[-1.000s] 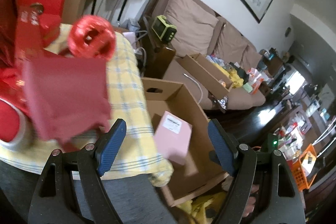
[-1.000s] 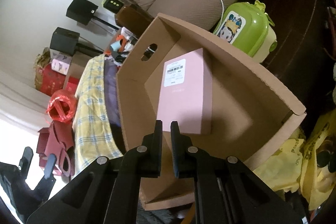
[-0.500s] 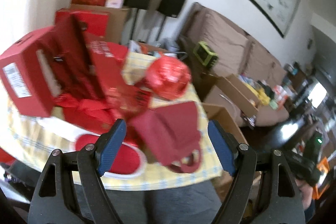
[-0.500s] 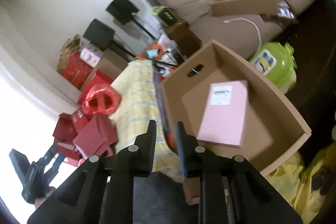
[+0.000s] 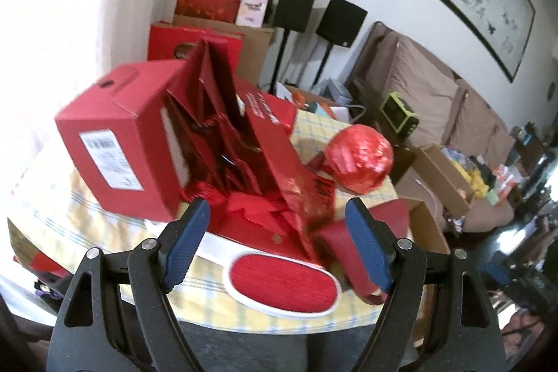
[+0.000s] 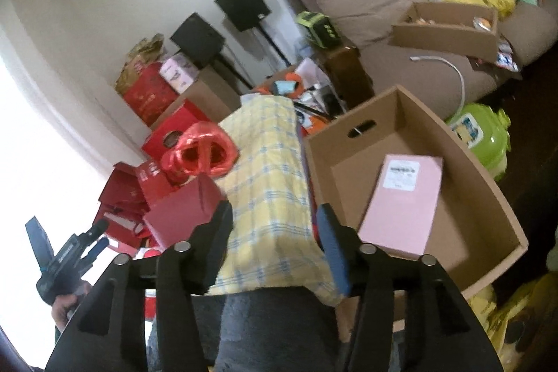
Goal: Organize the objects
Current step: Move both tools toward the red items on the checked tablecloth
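The pink box (image 6: 404, 201) lies flat in the open cardboard box (image 6: 488, 183), at two o'clock from your right gripper (image 6: 275, 246), whose jaws are opening on nothing. Your left gripper (image 5: 275, 246) hangs with jaws wide apart, empty, over red gift boxes (image 5: 118, 142) heaped on the yellow-checked tabletop (image 5: 209, 295); a red foil ball (image 5: 359, 162) sits at one o'clock.

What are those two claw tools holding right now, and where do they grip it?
Nothing. The left gripper stands open, empty; the right gripper's jaws are opening, nothing between them.
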Available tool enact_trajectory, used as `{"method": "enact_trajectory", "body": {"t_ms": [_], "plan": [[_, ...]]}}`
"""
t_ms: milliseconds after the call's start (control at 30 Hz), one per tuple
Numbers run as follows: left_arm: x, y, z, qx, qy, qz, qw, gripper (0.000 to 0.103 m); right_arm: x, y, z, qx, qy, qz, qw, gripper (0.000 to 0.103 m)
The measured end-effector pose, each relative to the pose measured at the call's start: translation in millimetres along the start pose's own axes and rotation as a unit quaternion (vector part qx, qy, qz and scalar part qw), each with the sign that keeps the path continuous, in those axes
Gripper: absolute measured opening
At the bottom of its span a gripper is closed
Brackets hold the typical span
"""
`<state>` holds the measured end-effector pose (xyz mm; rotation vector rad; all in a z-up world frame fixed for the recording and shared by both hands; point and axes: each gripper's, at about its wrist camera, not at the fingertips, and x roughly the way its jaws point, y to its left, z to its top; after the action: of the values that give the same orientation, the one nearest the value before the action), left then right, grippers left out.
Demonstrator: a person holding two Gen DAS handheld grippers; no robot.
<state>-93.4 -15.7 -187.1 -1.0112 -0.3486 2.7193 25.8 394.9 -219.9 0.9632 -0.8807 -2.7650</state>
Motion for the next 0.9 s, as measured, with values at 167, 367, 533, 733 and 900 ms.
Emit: {"method": "enact_trajectory", "body": {"t_ms": [167,367,533,733,900], "plan": [[-4,6,3,0.019,-0.007,0.021,0.9996,0.077,11,31,1,-0.04,0.014,0.013,0.999,0.072],[-5,16,7,0.024,-0.009,0.032,0.9992,0.077,26,76,-1,-0.109,0.031,0.031,0.993,0.086],[-5,28,9,0.019,-0.012,0.042,0.9989,0.077,46,115,-5,-0.178,0.042,0.025,0.983,0.102],[-2,42,9,0.014,-0.012,0.049,0.9986,0.077,82,142,-17,-0.231,0.071,0.009,0.97,0.102],[4,51,6,0.014,-0.005,0.053,0.9985,0.077,116,155,-26,-0.265,0.1,-0.008,0.959,0.102]]}}
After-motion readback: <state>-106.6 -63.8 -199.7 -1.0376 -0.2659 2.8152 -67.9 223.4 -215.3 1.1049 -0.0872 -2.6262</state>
